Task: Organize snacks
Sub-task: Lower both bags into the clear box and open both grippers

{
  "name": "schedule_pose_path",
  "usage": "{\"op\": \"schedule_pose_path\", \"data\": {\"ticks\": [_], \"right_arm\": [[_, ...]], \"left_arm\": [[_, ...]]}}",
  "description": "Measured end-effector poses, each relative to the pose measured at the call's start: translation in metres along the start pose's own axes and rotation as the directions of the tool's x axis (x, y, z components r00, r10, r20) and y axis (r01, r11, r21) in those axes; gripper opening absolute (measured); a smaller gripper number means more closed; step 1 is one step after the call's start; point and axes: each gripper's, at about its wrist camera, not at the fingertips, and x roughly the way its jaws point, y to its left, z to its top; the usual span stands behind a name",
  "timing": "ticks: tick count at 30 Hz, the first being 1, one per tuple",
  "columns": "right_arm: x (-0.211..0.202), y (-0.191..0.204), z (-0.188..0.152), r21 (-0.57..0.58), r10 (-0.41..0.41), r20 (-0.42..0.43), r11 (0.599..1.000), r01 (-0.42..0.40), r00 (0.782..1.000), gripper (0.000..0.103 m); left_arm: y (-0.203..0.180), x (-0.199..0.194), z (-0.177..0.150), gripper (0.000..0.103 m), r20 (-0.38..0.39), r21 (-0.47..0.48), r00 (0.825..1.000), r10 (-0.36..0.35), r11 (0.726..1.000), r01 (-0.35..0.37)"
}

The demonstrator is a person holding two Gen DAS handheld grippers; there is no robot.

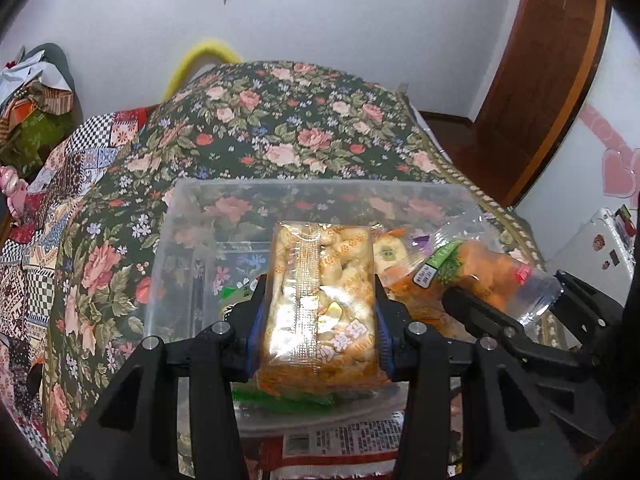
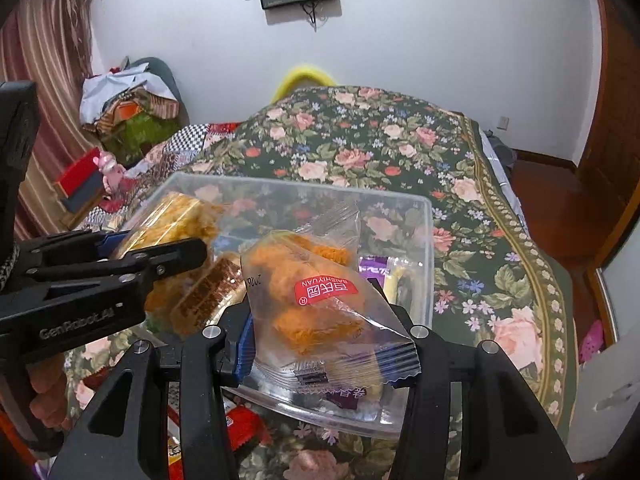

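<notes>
Clear plastic bin [image 1: 188,216] sits on the floral bedspread [image 1: 280,120]. In the left wrist view, the left gripper [image 1: 318,324] pinches a pale puffed-snack pack [image 1: 320,292] right over it. In the right wrist view, the right gripper [image 2: 328,332] clamps an orange snack bag [image 2: 316,296] above the bin's near side. I'd lower both inside the walls before letting go, one at a time, so they don't slide out.
</notes>
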Motion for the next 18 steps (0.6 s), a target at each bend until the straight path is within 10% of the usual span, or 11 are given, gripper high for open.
{"op": "schedule_pose_path", "data": {"ticks": [18], "right_arm": [[-0.033, 0.011, 0.002, -0.031, -0.013, 0.024, 0.999, 0.014, 1.0, 0.067]], "left_arm": [[-0.006, -0.063, -0.012, 0.066, 0.093, 0.045, 0.996, 0.017, 0.999, -0.022]]}}
